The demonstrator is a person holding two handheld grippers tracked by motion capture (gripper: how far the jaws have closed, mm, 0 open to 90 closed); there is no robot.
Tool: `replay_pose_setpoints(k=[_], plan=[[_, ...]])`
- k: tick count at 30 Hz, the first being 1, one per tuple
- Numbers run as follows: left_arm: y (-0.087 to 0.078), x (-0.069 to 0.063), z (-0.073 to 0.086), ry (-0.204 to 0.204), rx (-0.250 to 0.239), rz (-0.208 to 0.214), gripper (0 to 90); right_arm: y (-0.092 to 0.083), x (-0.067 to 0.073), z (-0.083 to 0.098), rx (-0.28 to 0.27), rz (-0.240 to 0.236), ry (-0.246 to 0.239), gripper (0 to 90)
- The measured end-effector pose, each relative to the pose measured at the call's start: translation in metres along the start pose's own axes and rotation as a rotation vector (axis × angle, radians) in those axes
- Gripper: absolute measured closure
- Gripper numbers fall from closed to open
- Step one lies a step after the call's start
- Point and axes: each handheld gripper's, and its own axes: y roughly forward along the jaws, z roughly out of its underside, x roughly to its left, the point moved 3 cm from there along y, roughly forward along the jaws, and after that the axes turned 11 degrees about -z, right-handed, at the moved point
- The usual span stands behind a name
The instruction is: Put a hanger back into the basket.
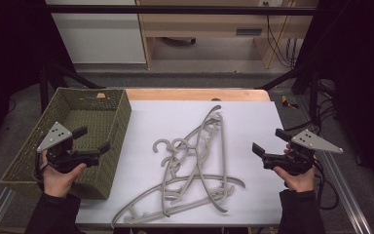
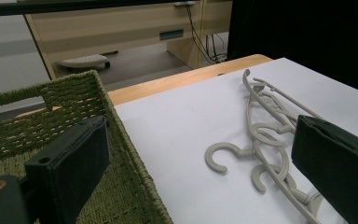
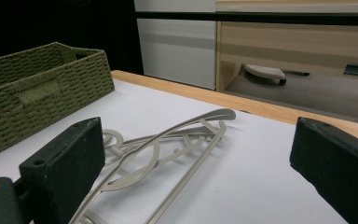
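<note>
Two claws hover with jaws spread wide and nothing between them: the left claw (image 1: 93, 139) over the right-hand wall of the green woven basket (image 1: 118, 122), the right claw (image 1: 269, 142) above the white worktop (image 1: 253, 195) near its right edge. Between them, on the worktop, lies a tangled pile of grey plastic hangers (image 1: 195, 165), just beside the basket.

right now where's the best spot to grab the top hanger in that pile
Take the hanger pile by the loose hook sticking out at its left edge, coming from the basket side with the open left tongs. That hook lies apart from the crossing arms, flat on the white mat, so the jaws could probably straddle it from above.
</note>
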Motion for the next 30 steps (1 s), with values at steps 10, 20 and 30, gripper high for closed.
replay_pose_setpoints(k=[10,20,30], plan=[[-0.001,-0.014,-0.003,0.012,-0.013,0.016,4.2,0.000,0.001,0.000,0.001,-0.003,0.002,3.1],[0.012,-0.056,0.001,0.027,0.005,0.061,5.0,0.002,0.002,0.001,0.020,-0.002,0.000,3.0],[0.032,-0.111,0.015,0.125,0.081,0.150,5.5,0.003,0.002,0.001,0.017,0.000,-0.002,3.0]])
